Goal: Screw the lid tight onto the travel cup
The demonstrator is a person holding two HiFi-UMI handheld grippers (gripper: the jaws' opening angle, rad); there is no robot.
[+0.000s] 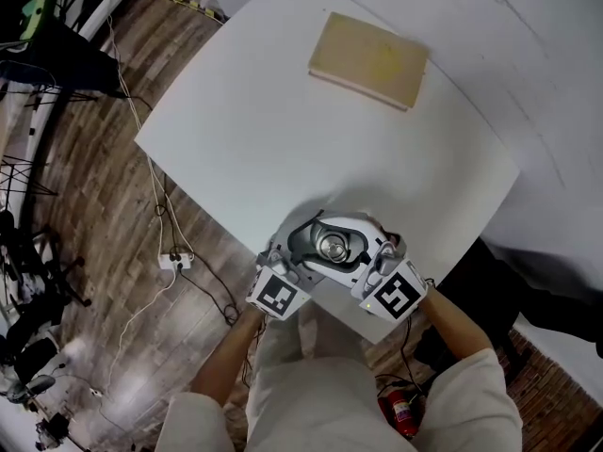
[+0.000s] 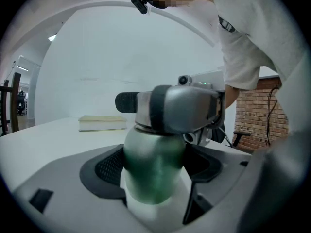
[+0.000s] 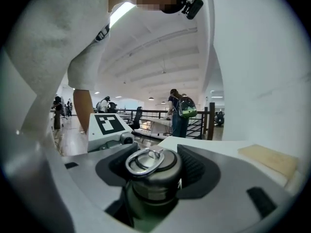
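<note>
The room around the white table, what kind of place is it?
Probably a large open indoor hall, like an office or lab: a railing, a person with a backpack beside it, and cables on the wooden floor.

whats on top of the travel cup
A grey lid with a metal ring sits on the travel cup. It covers the cup's mouth, so the inside can't be seen.

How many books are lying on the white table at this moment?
1. The closed book lies at the far side of the white table, well apart from the travel cup near the front edge. Nothing in view seems to hide another one.
</note>
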